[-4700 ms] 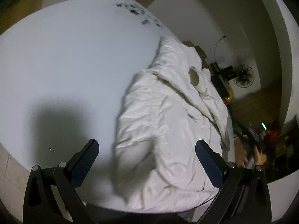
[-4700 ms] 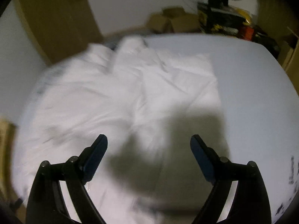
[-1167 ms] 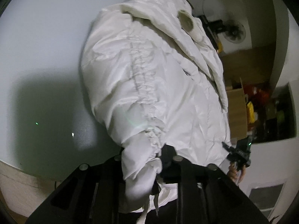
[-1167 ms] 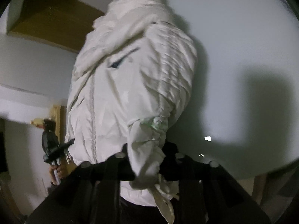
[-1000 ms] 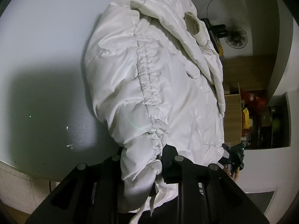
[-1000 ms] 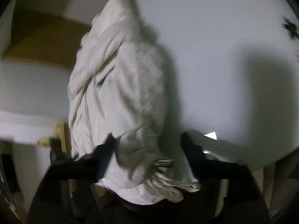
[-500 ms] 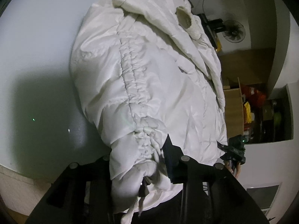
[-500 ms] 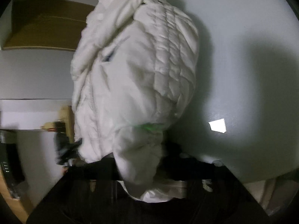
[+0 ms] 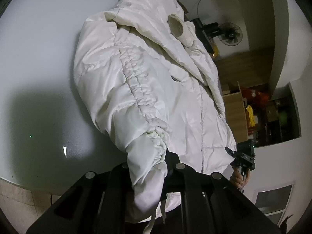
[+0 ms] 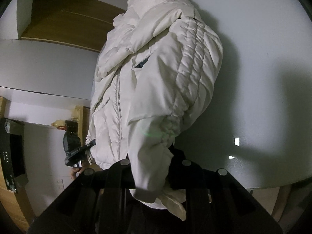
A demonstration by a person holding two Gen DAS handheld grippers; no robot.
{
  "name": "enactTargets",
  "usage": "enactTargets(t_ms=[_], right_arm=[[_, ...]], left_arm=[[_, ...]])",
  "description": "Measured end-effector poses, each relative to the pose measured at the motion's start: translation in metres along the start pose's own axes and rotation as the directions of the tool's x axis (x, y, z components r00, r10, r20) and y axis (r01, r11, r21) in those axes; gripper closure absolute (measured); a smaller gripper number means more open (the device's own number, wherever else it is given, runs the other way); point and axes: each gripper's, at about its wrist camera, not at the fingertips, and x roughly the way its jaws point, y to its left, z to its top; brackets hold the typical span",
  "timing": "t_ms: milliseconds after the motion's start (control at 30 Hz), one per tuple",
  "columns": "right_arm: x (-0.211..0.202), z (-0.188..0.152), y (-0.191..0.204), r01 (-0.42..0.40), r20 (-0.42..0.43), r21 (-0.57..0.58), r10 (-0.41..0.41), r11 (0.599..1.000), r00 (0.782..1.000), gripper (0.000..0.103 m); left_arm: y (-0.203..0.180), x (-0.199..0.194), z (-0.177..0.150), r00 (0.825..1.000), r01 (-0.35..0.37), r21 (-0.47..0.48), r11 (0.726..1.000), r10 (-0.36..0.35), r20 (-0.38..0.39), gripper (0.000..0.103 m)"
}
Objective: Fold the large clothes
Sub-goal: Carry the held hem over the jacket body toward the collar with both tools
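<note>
A white puffer jacket (image 9: 148, 81) hangs stretched between my two grippers above the pale table (image 9: 35, 62); its hood end lies far from me. My left gripper (image 9: 150, 167) is shut on a gathered bottom corner of the jacket. My right gripper (image 10: 150, 169) is shut on the other bottom corner, and the jacket (image 10: 159, 74) shows its zipper and quilted side there. The right gripper also shows in the left wrist view (image 9: 242, 156), and the left gripper in the right wrist view (image 10: 75, 148). The fingertips are hidden by cloth.
The table's near edge (image 9: 23, 183) meets a tiled floor. A fan (image 9: 231, 34), wooden shelving (image 9: 236, 109) and clutter stand beyond the table. A wooden panel (image 10: 64, 21) and white walls fill the left of the right wrist view.
Since several seconds ago both grippers closed on the jacket's bottom corners and lifted it. In the last second the jacket has swung slightly and spread wider between the grippers.
</note>
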Motion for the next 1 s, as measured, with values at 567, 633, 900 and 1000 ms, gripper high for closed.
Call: enactTargets(t_ms=[567, 633, 900, 1000], right_arm=[[-0.043, 0.047, 0.078, -0.064, 0.088, -0.153, 0.078, 0.986, 0.993, 0.084], [-0.049, 0.064, 0.093, -0.059, 0.096, -0.173, 0.077, 0.983, 0.992, 0.084], [-0.047, 0.168, 0.153, -0.036, 0.1, -0.205, 0.058, 0.978, 0.993, 0.084], [-0.038, 0.216, 0.161, -0.035, 0.102, -0.168, 0.052, 0.985, 0.993, 0.084]], left_arm=[[-0.086, -0.067, 0.042, 0.985, -0.038, 0.242, 0.969, -0.005, 0.174, 0.093], [-0.104, -0.073, 0.054, 0.981, -0.058, 0.283, 0.957, 0.002, 0.195, 0.093], [-0.176, -0.072, 0.149, 0.962, -0.16, 0.372, 0.914, 0.06, 0.267, 0.093], [-0.189, -0.06, 0.196, 0.956, -0.183, 0.342, 0.922, 0.087, 0.279, 0.093]])
